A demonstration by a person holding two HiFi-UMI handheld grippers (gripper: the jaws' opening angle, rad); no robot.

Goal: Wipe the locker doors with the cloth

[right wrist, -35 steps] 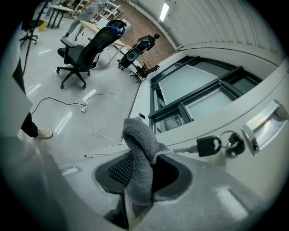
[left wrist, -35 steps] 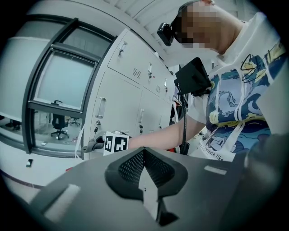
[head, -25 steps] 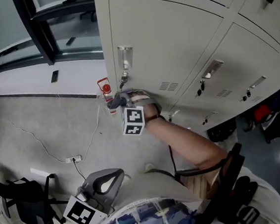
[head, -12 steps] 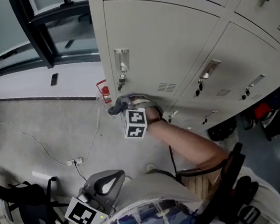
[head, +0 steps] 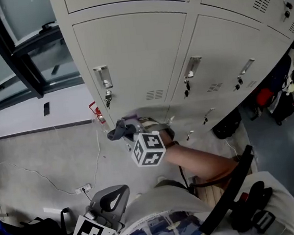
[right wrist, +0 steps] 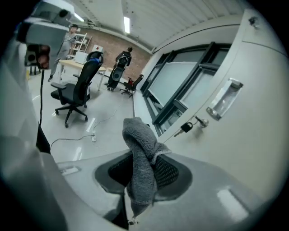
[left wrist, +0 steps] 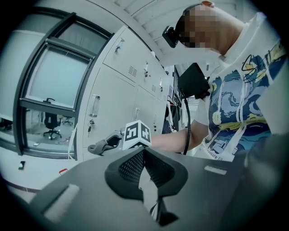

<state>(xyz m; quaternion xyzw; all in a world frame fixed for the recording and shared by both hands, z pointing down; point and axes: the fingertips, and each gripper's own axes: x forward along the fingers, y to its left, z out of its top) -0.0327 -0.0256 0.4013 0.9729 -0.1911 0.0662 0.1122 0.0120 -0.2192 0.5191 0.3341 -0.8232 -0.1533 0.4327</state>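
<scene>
1. The right gripper point(head: 129, 131) sits at the middle of the head view, its jaws clamped on the grey cloth point(head: 118, 131). In the right gripper view the cloth point(right wrist: 141, 160) stands up from between the pads as a twisted fold and hangs out below them too.
2. The cloth lies below the handle point(head: 102, 77) and the key point(head: 108, 98) of the lower-left locker door point(head: 130, 58). In the right gripper view that door point(right wrist: 257, 140) fills the right of the frame. The cloth seems just clear of its face, though neither view settles whether they touch.
3. The left gripper point(head: 110, 197) is held low at the bottom left of the head view, well apart from the lockers. Its own view shows the left gripper point(left wrist: 144, 173) pinched together at the tips with nothing between them.
4. The cloth hides much of the right gripper's pads.
5. The person's torso fills the lower edge of the head view.
6. A small red object point(head: 95, 112) by the locker's corner is too small to identify.
</scene>
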